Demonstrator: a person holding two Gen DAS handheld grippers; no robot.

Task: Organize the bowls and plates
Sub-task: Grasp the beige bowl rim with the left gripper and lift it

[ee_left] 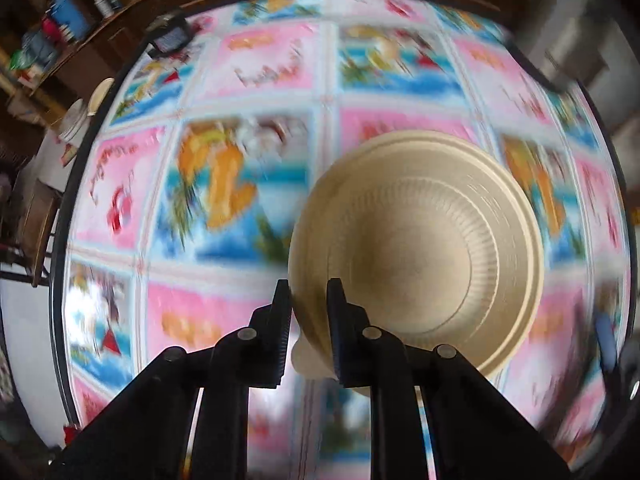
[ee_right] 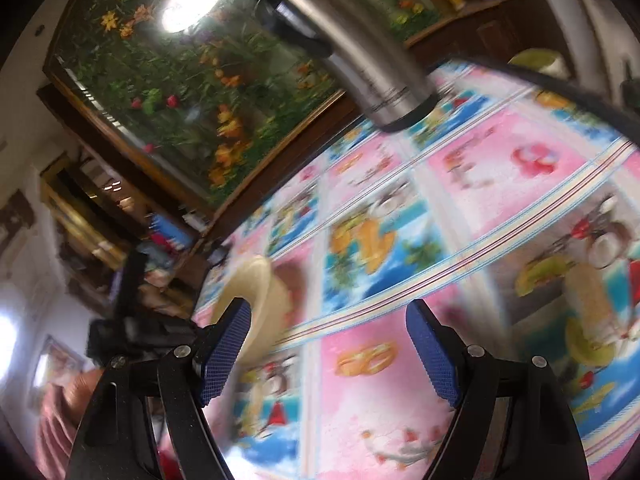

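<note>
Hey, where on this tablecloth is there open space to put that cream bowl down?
The colourful tablecloth lies bare left of and beyond the cream bowl, which the left gripper pinches by its rim. In the right wrist view, the stretch ahead of the open right gripper is free up to the steel flask. The far edge by the flask is more crowded.

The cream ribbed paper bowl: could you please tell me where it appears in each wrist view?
Left wrist: cream ribbed paper bowl, centre-right, its near rim between the left gripper jaws.
Right wrist: lower left, behind the right gripper's left jaw.
Shared landmark: pink-and-blue patterned tablecloth.
</note>
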